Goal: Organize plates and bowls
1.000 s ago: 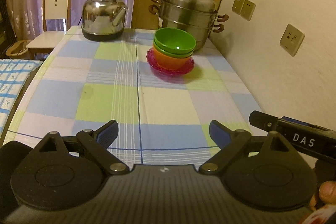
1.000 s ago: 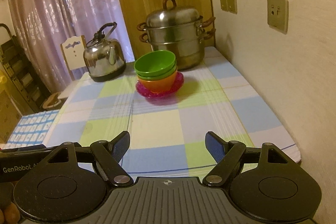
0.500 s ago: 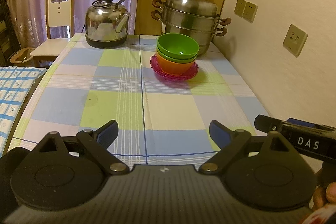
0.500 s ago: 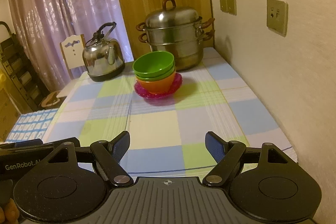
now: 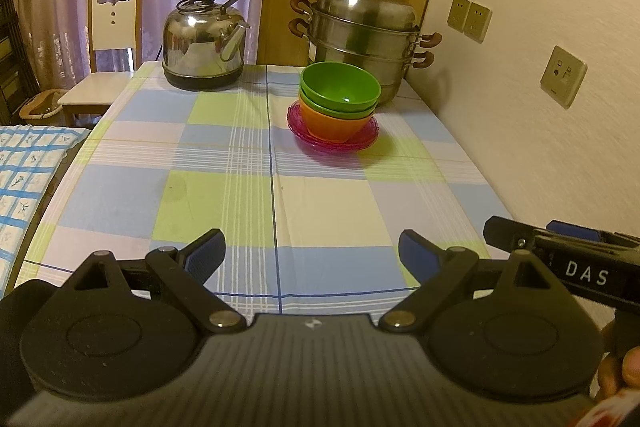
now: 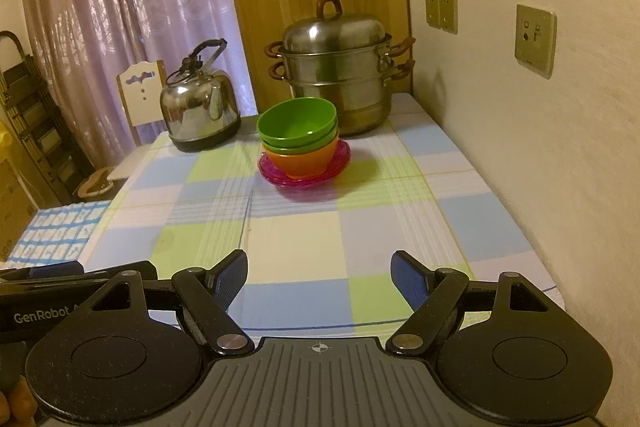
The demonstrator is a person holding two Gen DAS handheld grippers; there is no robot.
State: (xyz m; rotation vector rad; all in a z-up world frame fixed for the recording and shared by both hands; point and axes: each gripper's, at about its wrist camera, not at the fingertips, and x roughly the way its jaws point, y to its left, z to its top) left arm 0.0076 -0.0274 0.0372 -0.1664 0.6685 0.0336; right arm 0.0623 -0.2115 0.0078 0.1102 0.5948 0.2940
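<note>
A stack stands on the far half of the checked tablecloth: green bowls (image 5: 340, 93) nested in an orange bowl (image 5: 334, 123) on a pink plate (image 5: 362, 143). It also shows in the right wrist view, with the green bowl (image 6: 296, 125), orange bowl (image 6: 302, 163) and pink plate (image 6: 340, 167). My left gripper (image 5: 312, 257) is open and empty above the table's near edge. My right gripper (image 6: 319, 273) is open and empty, also over the near edge, to the right of the left one. Both are well short of the stack.
A steel kettle (image 5: 204, 39) stands at the far left of the table and a steel steamer pot (image 5: 360, 31) behind the bowls. A wall (image 5: 540, 107) with sockets runs along the table's right side. A chair (image 5: 108, 67) stands beyond the far left corner.
Both grippers have drawn slightly back and tilted up, so the stack sits a little farther and lower in view. Their jaws have stayed open.
</note>
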